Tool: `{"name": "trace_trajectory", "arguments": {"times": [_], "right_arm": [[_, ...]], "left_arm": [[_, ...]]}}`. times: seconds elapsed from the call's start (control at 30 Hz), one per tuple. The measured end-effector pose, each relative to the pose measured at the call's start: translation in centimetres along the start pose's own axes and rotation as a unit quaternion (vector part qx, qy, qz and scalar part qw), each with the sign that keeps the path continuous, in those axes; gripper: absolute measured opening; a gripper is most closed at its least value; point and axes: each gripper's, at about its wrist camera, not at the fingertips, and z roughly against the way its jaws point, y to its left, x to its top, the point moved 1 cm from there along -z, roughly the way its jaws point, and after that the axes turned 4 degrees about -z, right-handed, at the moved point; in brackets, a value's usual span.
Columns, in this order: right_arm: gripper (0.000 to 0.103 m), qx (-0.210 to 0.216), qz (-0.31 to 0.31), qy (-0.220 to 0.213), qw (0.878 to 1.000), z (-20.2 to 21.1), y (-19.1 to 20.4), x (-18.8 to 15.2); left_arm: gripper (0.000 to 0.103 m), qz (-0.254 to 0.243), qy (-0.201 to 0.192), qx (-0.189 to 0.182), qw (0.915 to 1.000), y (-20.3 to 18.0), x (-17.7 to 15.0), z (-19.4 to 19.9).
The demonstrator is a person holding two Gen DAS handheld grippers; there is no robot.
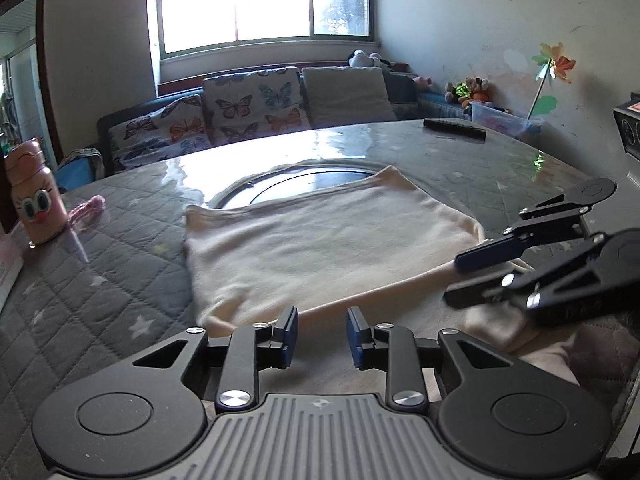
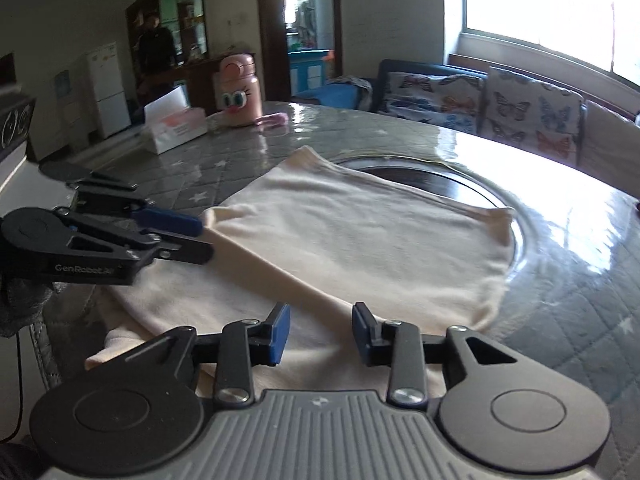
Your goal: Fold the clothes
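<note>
My left claw (image 1: 322,334) and right claw (image 2: 321,334) both hang released over the near edge of the cloth (image 1: 320,248) on the table (image 1: 120,280).

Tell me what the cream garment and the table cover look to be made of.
Cream garment: a soft, matte knit, likely cotton jersey or fleece; it drapes in gentle wrinkles with no shine. Table cover: grey quilted fabric with white stars, apparently under a clear glossy sheet, plastic or glass, since window glare reflects off it.
</note>
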Motion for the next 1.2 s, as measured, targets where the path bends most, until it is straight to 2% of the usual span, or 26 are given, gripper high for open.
{"name": "trace_trajectory", "arguments": {"times": [0.17, 0.37, 0.47, 0.57, 0.77, 1.03, 1.2], "right_arm": [[0.042, -0.001, 0.022, 0.016, 1.0, 0.2, 0.1, -1.0], [0.046, -0.011, 0.048, 0.028, 0.998, 2.6, -0.2, -2.5], [0.046, -0.016, 0.052, 0.024, 0.998, 3.5, -0.1, -2.5], [0.046, -0.013, 0.048, 0.004, 0.999, 4.0, 0.1, -2.1], [0.046, -0.001, 0.045, -0.009, 0.999, 3.1, 0.6, -1.4], [0.05, 0.022, 0.05, -0.006, 0.998, 1.9, 1.8, -1.2], [0.05, 0.025, 0.053, 0.012, 0.998, 1.1, 1.9, -1.5]], "left_arm": [[0.03, -0.004, 0.005, 0.006, 1.0, 0.4, -0.5, -0.4], [0.034, -0.009, 0.009, 0.017, 0.9998, 0.8, -1.3, 0.4], [0.035, -0.016, 0.01, 0.019, 0.9996, 0.6, -1.9, 1.5], [0.036, -0.029, 0.011, 0.02, 0.9993, 0.3, -2.5, 2.9], [0.043, -0.052, 0.009, 0.022, 0.9984, -0.5, -3.9, 5.6], [0.047, -0.111, 0.011, 0.01, 0.9937, -2.6, -5.9, 7.7], [0.047, -0.144, 0.0, -0.008, 0.9896, -3.9, -6.4, 7.7]]}}
